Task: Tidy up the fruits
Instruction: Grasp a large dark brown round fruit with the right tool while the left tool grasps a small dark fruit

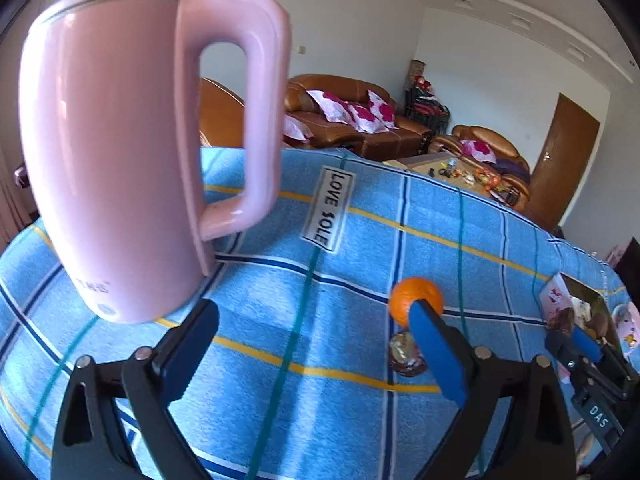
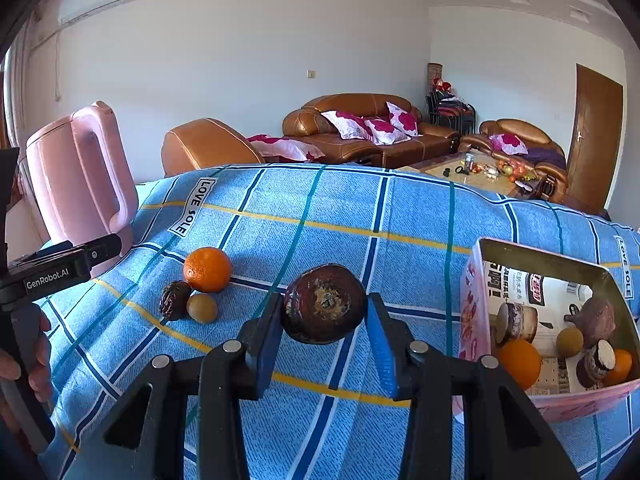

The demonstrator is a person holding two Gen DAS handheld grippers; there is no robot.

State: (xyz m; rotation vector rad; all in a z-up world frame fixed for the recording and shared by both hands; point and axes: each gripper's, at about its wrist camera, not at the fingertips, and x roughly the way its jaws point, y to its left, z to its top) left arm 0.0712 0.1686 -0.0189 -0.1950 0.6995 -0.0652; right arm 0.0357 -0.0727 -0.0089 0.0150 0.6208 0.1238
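In the right wrist view my right gripper (image 2: 324,314) is shut on a dark brown round fruit (image 2: 325,304), with both blue pads pressing its sides over the blue checked cloth (image 2: 360,208). Left of it lie an orange (image 2: 207,269), a dark wrinkled fruit (image 2: 175,300) and a small yellow-brown fruit (image 2: 202,308). At the right stands an open pink box (image 2: 540,256) holding several fruits. My left gripper (image 1: 314,312) is open and empty. The orange (image 1: 414,294) sits just past its right fingertip, with a dark fruit (image 1: 404,354) below that.
A tall pink kettle (image 1: 120,160) stands close on the left of the cloth, just beyond the left finger. A hand (image 2: 24,360) holds the left tool's grip at the left edge. Brown sofas (image 2: 360,128) and a low table lie beyond the far edge.
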